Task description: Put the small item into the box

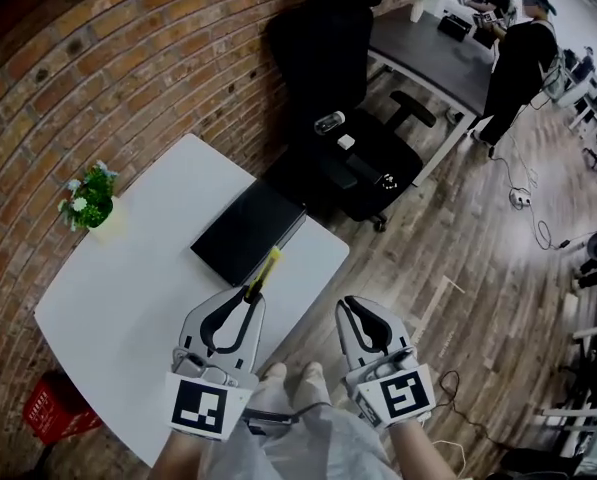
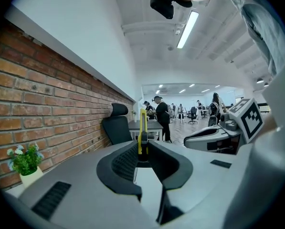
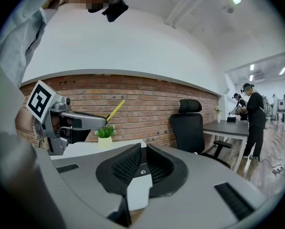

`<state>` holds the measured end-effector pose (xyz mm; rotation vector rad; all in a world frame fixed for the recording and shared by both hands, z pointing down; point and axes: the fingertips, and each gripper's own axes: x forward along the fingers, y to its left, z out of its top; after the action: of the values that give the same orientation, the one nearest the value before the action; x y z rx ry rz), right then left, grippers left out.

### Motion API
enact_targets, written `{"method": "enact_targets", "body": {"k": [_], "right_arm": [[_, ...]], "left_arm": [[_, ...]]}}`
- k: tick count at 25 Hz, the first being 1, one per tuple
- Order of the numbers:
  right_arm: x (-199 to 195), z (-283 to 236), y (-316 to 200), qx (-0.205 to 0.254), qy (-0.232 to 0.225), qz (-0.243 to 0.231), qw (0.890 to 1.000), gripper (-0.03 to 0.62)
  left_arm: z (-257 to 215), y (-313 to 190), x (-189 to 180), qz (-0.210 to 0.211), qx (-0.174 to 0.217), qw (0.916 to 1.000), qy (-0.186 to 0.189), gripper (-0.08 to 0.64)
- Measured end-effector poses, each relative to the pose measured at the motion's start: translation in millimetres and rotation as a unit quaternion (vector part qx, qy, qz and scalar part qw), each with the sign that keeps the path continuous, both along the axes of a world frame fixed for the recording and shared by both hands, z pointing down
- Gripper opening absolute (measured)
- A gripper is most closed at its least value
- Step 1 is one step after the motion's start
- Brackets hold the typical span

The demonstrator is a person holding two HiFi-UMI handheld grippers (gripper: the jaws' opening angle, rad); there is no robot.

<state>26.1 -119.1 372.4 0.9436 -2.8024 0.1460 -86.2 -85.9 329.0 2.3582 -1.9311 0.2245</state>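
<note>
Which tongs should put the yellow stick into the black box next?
Left. The left tongs pinch the thin yellow stick, which points at the flat black box on the white table. The right tongs are shut on nothing and hang over the wooden floor.

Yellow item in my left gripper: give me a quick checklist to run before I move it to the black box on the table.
1. Left gripper shut on the yellow item: ok.
2. Right gripper empty, jaws together: ok.
3. Black box lies on the white table, in the head view: ok.
4. Box open to take the item: cannot tell; only a flat dark top shows.
5. Nothing stands between item and box: ok.
6. Potted plant apart from the box: ok.
</note>
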Motion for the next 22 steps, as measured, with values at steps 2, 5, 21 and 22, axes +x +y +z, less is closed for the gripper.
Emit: {"method": "enact_targets", "body": {"k": [2, 5, 21, 22], "right_arm": [[-9, 7, -8, -0.003, 0.005, -0.015, 1.000, 0.060], [-24, 22, -20, -0.009, 0.014, -0.038, 0.999, 0.061], [-113, 125, -77, -0.033, 0.110, -0.166, 0.979, 0.061], [-118, 132, -78, -0.036, 0.115, -0.172, 0.978, 0.061]], "left_arm": [[2, -4, -7, -0.012, -0.001, 0.9999, 0.001, 0.075], [4, -10, -17, -0.032, -0.001, 0.9995, 0.003, 0.075], [44, -23, -67, -0.100, -0.030, 0.9943, -0.022, 0.075], [46, -24, -69, -0.102, -0.030, 0.9939, -0.027, 0.075]]}}
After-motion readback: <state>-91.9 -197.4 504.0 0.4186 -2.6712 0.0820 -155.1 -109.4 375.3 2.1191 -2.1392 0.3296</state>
